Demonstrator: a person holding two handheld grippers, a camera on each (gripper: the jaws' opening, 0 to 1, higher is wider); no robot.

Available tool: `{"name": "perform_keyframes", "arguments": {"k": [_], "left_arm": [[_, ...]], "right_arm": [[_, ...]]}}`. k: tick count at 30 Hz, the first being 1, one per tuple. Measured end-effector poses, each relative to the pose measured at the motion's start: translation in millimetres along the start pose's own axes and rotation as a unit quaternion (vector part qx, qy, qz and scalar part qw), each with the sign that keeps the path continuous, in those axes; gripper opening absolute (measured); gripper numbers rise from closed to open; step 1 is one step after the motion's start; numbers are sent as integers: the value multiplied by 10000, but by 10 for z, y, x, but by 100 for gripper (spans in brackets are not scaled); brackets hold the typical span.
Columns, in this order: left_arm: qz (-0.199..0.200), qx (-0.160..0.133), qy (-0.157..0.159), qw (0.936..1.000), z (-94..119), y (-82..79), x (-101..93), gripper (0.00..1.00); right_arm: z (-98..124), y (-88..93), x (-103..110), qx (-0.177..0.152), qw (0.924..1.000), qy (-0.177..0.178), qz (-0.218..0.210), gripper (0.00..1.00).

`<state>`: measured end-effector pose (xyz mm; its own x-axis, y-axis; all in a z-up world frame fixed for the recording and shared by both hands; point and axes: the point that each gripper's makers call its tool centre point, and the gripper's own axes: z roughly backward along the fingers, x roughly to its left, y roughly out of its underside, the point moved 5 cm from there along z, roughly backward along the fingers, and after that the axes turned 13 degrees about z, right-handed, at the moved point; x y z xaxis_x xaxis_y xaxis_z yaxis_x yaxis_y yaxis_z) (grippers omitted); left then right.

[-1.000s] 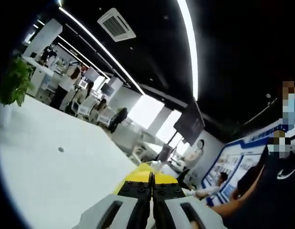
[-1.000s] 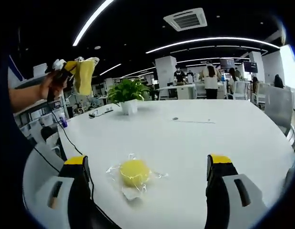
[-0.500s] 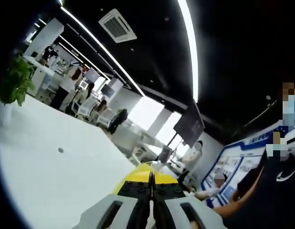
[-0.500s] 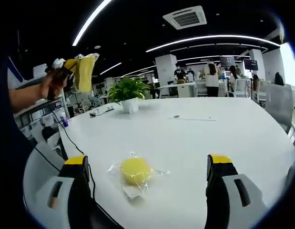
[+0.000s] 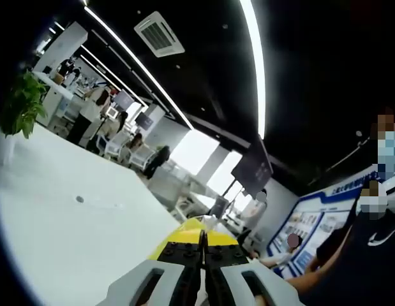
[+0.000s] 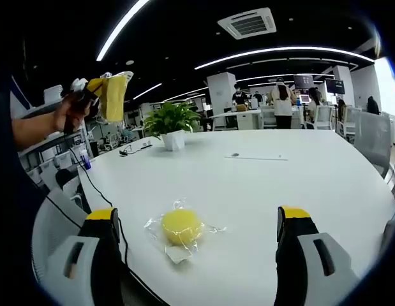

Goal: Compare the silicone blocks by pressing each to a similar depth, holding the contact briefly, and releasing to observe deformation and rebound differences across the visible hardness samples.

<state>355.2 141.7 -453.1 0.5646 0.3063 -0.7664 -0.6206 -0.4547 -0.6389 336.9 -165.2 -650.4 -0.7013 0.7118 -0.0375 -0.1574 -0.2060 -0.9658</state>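
Observation:
A round yellow silicone block (image 6: 181, 226) in clear wrap lies on the white table (image 6: 280, 172). It rests between the wide-apart jaws of my right gripper (image 6: 197, 215), which is open and not touching it. My left gripper (image 6: 87, 90) is held up in the air at the upper left by a hand and is shut on a second yellow block (image 6: 114, 97) in clear wrap. In the left gripper view, the left gripper (image 5: 203, 245) has its jaws pressed together, and the held yellow block (image 5: 196, 228) peeks out past the tips.
A potted plant (image 6: 171, 124) stands at the far side of the table. A black cable (image 6: 95, 188) runs along the table's left edge. A thin flat item (image 6: 254, 157) lies mid-table. People and desks fill the background. A person in dark clothes (image 5: 369, 255) is close by.
In the right gripper view the left gripper and its block have risen slightly. The left gripper view has tilted a little. The block on the table has stayed put.

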Motion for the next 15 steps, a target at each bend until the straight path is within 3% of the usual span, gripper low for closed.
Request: {"name": "perform_keyframes", "arguments": {"k": [15], "left_arm": [[-56, 67, -69, 9999, 5, 12, 42, 0]], "right_arm": [[-17, -54, 13, -107, 9999, -28, 41, 96]]}}
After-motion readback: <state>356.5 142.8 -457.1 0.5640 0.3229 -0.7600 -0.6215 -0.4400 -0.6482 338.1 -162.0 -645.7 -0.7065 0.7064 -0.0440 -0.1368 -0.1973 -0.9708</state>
